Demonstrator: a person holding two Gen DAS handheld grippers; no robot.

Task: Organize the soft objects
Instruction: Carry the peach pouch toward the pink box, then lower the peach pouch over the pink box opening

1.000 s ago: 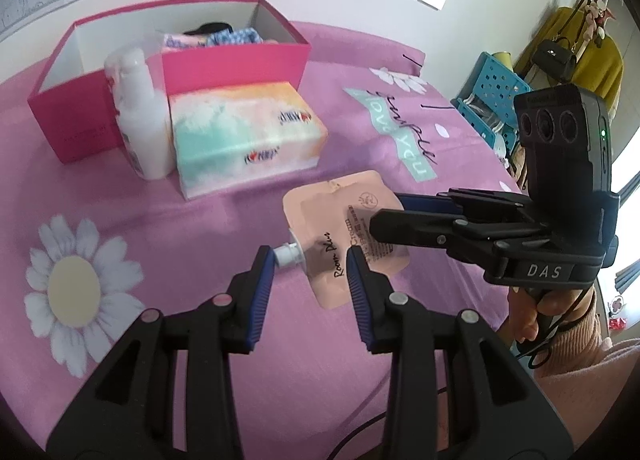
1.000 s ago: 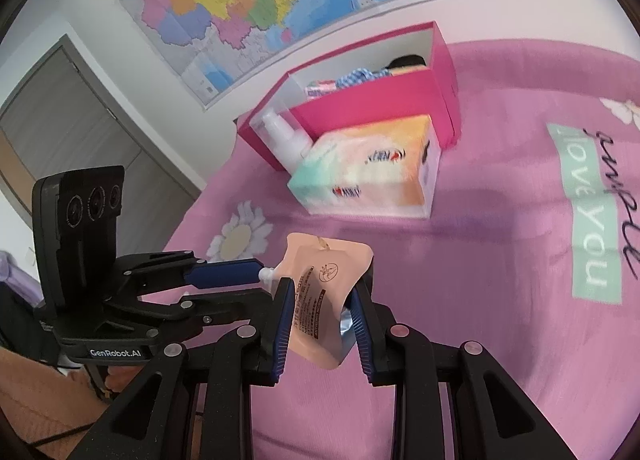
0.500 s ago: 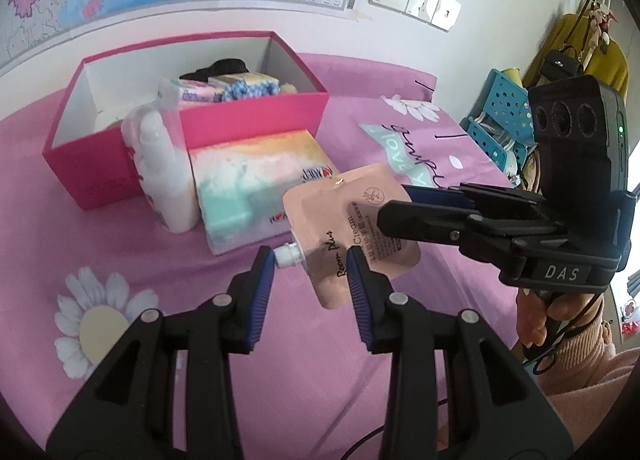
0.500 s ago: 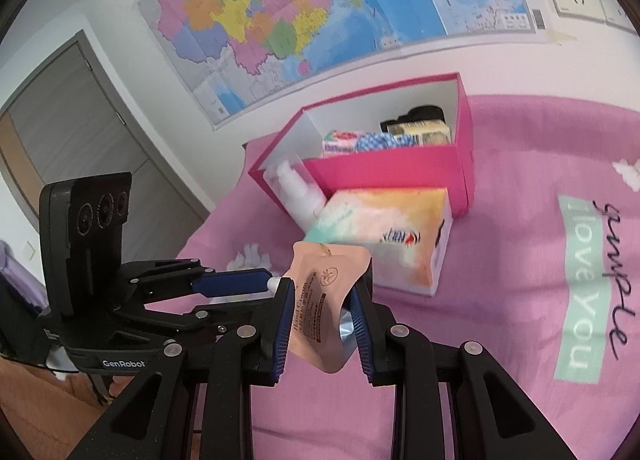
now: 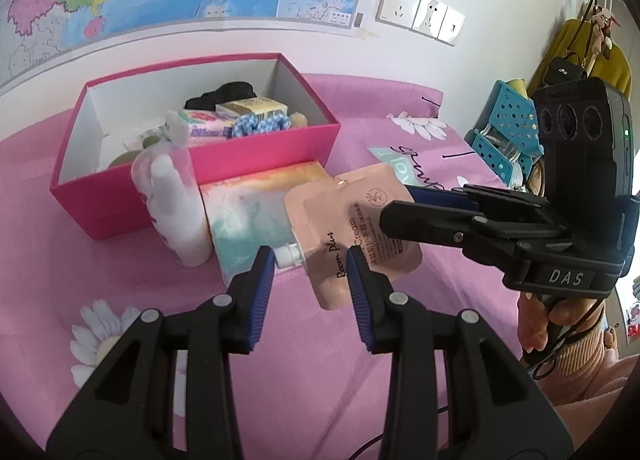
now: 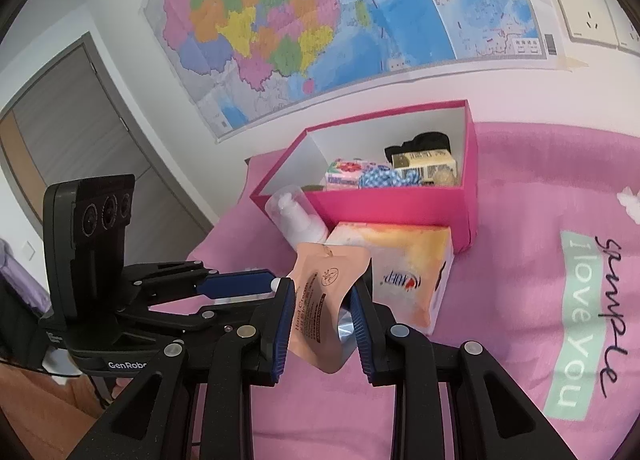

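A: We note both tools on one item. The right gripper (image 6: 320, 320) is clamped on the body of the peach hand-cream pouch (image 5: 352, 228), pads pressing its two faces. The left gripper (image 5: 310, 260) closes on the pouch's lower end, where the white cap (image 5: 288, 254) sits; its right pad touches the pouch, but we cannot tell from either view how firmly the cap itself is pinched.

B: Where is the pouch relative to the goal?

A: It hangs in the air above the pink bedspread (image 5: 120, 280), not resting on anything. Its long axis runs from the cap, nearest the left tongs, up and away to the hang-hole end, which points toward the pink box (image 5: 192, 180). The box lies beyond the pouch, with the tissue pack (image 6: 408, 272) and the white pump bottle (image 5: 176, 212) standing between. We judge the right hand the carrier, since it has the fuller hold.

B: Box contents?

A: Open top, white inside. Toward its right end: a dark fabric piece (image 6: 420, 140), a yellow packet (image 6: 424, 164), a blue checked cloth (image 6: 384, 178), a floral pink packet (image 6: 344, 174). The left part looks mostly free, though something pale and greenish shows low there in the left wrist view; we cannot identify it.

B: Next move?

A: Likely up and forward over the tissue pack and near wall, into the free left part.
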